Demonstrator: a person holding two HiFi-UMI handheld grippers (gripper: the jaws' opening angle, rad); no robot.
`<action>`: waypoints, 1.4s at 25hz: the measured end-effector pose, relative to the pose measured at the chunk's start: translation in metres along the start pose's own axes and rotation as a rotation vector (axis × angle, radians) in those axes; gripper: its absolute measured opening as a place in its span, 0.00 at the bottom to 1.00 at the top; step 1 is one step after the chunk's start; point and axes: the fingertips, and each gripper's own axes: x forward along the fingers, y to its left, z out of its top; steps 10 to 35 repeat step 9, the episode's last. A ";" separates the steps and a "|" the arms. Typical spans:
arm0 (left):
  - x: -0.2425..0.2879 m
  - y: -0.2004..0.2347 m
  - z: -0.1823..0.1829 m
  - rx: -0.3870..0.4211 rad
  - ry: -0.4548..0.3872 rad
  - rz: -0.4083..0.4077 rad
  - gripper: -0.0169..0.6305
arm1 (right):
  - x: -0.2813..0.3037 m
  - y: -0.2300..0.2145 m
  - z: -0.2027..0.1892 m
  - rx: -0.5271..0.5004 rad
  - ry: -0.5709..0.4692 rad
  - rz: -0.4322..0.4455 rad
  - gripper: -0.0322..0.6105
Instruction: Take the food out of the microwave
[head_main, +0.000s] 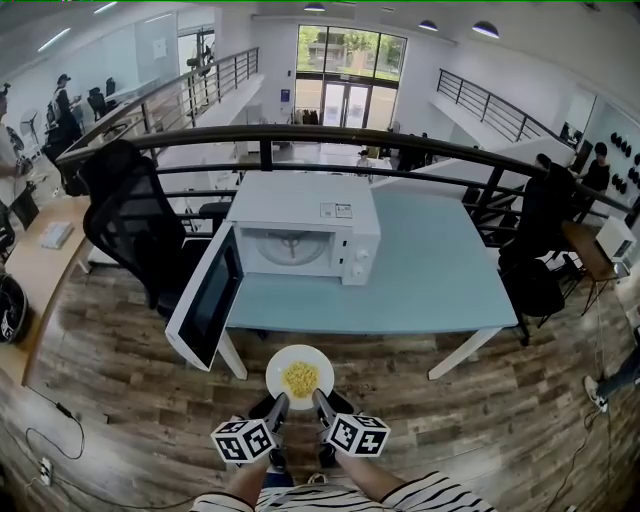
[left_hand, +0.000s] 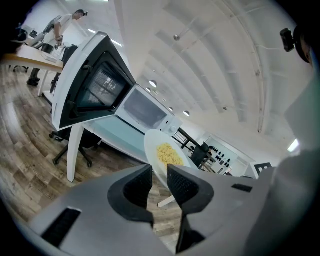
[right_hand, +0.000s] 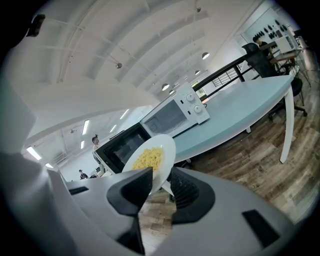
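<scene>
A white plate (head_main: 300, 353) with yellow food (head_main: 300, 378) hangs level over the wooden floor, just in front of the table's near edge. My left gripper (head_main: 281, 404) is shut on the plate's near left rim and my right gripper (head_main: 319, 400) on its near right rim. In the left gripper view the plate (left_hand: 161, 145) runs edge-on between the pads of my left gripper (left_hand: 159, 181). In the right gripper view the plate (right_hand: 165, 148) sits the same way in my right gripper (right_hand: 161, 183). The white microwave (head_main: 300, 215) stands behind on the table, its cavity showing only the turntable.
The microwave door (head_main: 205, 305) hangs open to the left, past the table's corner. The light blue table (head_main: 430, 280) stretches right of the microwave. A black office chair (head_main: 135, 225) stands left of it, a black railing (head_main: 400, 140) behind. Another chair (head_main: 535, 275) is at the right.
</scene>
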 end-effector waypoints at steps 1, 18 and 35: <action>0.000 0.000 0.000 -0.001 0.000 0.000 0.19 | 0.000 0.000 0.000 0.000 0.000 0.001 0.24; 0.007 0.004 0.003 -0.006 0.002 0.000 0.19 | 0.007 -0.003 0.003 0.000 0.000 -0.002 0.24; 0.007 0.004 0.003 -0.006 0.002 0.000 0.19 | 0.007 -0.003 0.003 0.000 0.000 -0.002 0.24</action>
